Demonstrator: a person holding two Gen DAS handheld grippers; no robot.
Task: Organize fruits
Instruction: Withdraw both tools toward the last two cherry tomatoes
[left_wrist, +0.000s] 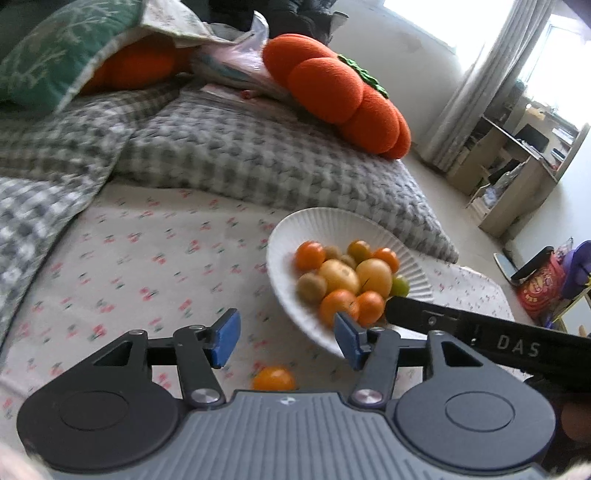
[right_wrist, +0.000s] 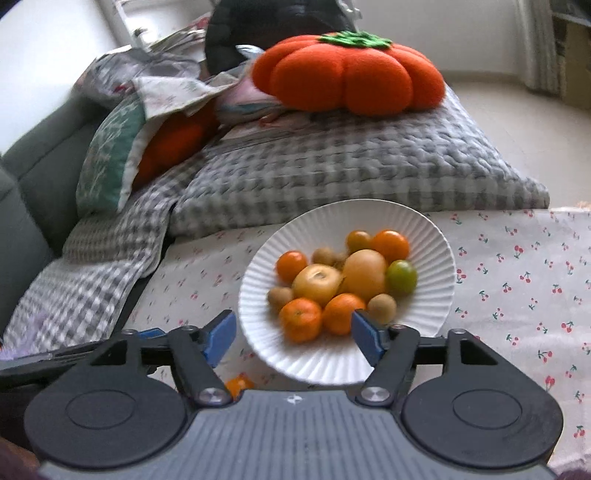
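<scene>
A white ribbed bowl (left_wrist: 291, 229) (right_wrist: 436, 280) sits on the cherry-print cloth and holds several fruits: oranges (left_wrist: 309, 254) (right_wrist: 300, 319), two yellow apples (left_wrist: 373, 277) (right_wrist: 317, 284), kiwis (left_wrist: 311, 287) (right_wrist: 381, 308) and a green fruit (right_wrist: 401, 276). One loose orange (left_wrist: 274, 378) (right_wrist: 236, 386) lies on the cloth near the bowl's front edge, between the open fingers of my left gripper (left_wrist: 287, 336). My right gripper (right_wrist: 293, 338) is open and empty, just in front of the bowl. The right gripper's black body (left_wrist: 480, 336) reaches in from the right in the left wrist view.
A grey checked cushion (right_wrist: 351, 166) lies right behind the bowl, with an orange pumpkin pillow (right_wrist: 347, 74) on top. A checked blanket (right_wrist: 92, 273) and a green pillow (right_wrist: 107, 155) are at the left. A shelf (left_wrist: 517, 162) stands on the floor far right.
</scene>
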